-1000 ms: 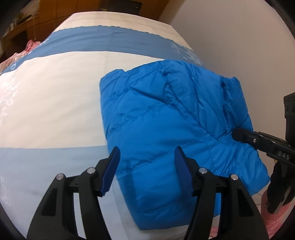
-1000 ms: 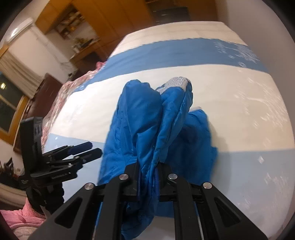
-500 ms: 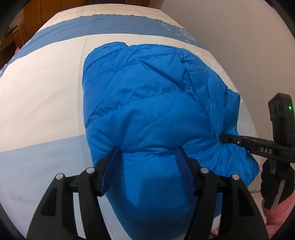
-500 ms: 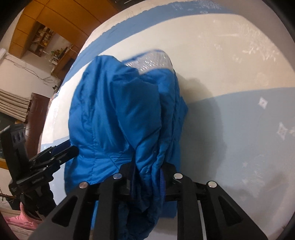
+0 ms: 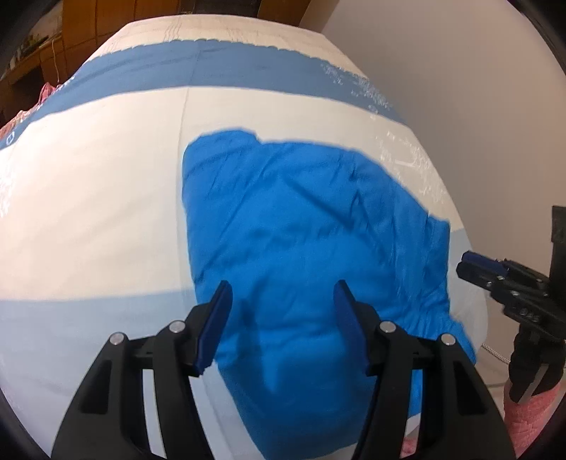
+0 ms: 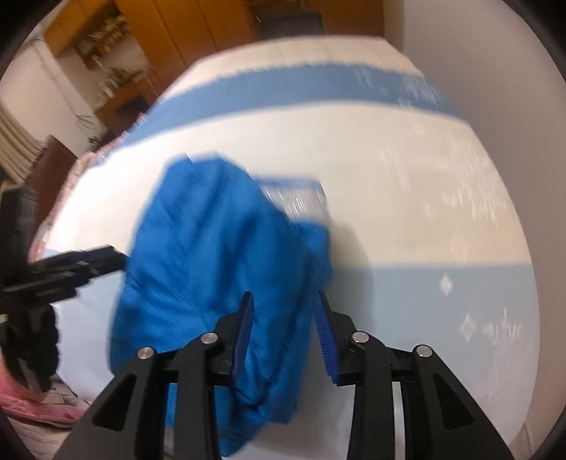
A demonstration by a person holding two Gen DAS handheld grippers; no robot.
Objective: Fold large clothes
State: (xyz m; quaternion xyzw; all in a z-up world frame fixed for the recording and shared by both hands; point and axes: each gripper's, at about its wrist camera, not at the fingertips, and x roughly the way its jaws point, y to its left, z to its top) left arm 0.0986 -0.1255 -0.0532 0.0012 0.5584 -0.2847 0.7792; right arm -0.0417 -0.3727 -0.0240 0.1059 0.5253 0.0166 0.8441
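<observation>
A bright blue padded jacket [image 5: 300,247] lies folded in a bundle on the bed, near its front right corner. In the right wrist view the jacket [image 6: 212,254] shows a silvery lining patch [image 6: 297,198] at its far end. My left gripper [image 5: 283,315] is open and empty, its fingers held just above the jacket's near part. My right gripper [image 6: 284,325] is open, with the jacket's near right edge below and between its fingers, not clamped. The right gripper also shows at the right edge of the left wrist view [image 5: 474,263], just off the jacket.
The bed [image 5: 99,198] has a white cover with blue bands. A plain wall [image 5: 477,88] runs along its right side. Pink quilted fabric [image 6: 32,410] lies by the front edge. Wooden cupboards [image 6: 198,32] stand beyond the bed.
My right gripper has opened and let go of the jacket, which now lies flatter on the bed. Both grippers have drawn back a little.
</observation>
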